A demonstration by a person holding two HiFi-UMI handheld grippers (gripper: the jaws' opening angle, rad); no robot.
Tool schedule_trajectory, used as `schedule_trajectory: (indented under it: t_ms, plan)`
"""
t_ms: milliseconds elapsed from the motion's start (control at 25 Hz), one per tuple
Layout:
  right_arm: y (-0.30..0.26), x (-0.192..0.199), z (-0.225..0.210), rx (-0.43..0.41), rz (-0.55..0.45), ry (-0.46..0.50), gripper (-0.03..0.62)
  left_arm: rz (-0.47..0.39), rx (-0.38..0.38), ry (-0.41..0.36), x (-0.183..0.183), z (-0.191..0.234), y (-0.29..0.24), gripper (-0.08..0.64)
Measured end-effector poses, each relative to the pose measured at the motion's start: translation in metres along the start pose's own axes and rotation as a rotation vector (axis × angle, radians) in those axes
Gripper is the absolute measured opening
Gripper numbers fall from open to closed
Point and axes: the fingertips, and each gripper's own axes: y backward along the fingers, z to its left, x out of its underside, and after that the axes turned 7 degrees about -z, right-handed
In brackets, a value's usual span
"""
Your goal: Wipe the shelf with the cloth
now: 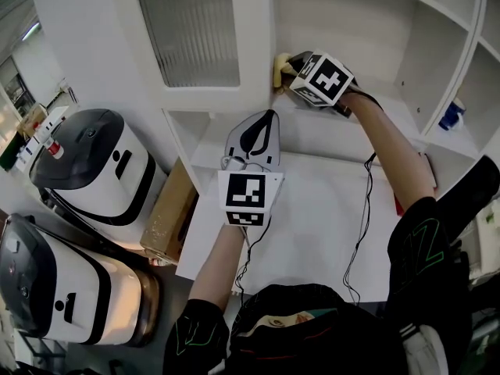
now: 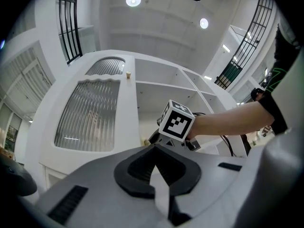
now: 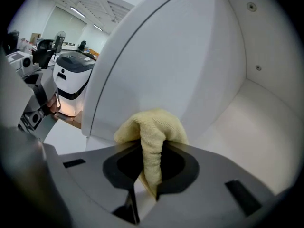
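The shelf (image 1: 320, 131) is lying open to the right of the right gripper (image 1: 291, 75), and its upright wall is closing in just left. The cloth (image 3: 149, 129) is bunching by that wall, its contact hard to make out. The right gripper's jaws are clamping the cloth. The left gripper (image 1: 251, 135) is hovering below, jaws together, empty.

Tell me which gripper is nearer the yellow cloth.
Right. The right gripper is shut on the yellow cloth inside the shelf compartment; the left gripper, jaws together and empty, sits lower, apart from the cloth, over the white counter.
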Motion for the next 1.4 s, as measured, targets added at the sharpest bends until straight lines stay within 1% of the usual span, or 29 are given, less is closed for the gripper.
schedule_trajectory:
  t_ms: [240,560,760,920,1040,1120,1240,1320,1400]
  plan:
    - [0.009,-0.005,0.024,-0.068,0.002,0.078,0.044,0.005,0.013,0.013,0.005,-0.004,0.001,0.0]
    - [0.019,-0.008,0.038,-0.085,-0.018,0.112,0.044,0.023,0.014,0.039,0.019,-0.006,0.001,0.0]
    - [0.03,-0.014,0.056,-0.129,-0.038,0.17,0.044,0.026,0.008,0.063,0.029,-0.005,0.001,0.0]
    - [0.041,-0.018,0.074,-0.175,-0.085,0.181,0.044,0.034,0.018,0.077,0.038,-0.01,0.0,0.0]
    - [0.059,-0.027,0.079,-0.197,-0.171,0.15,0.052,0.043,0.025,0.09,0.045,-0.012,0.001,0.0]
    - [0.075,-0.037,0.078,-0.191,-0.252,0.114,0.052,0.049,0.022,0.098,0.049,-0.012,0.001,0.0]
    - [0.097,-0.049,0.066,-0.148,-0.358,0.05,0.052,0.053,0.024,0.107,0.053,-0.013,0.001,0.0]
    - [0.108,-0.051,0.053,-0.099,-0.394,0.021,0.052,0.052,0.026,0.111,0.054,-0.014,0.0,0.0]
    - [0.114,-0.049,0.035,-0.036,-0.402,-0.002,0.052,0.051,0.03,0.115,0.054,-0.015,-0.001,0.0]
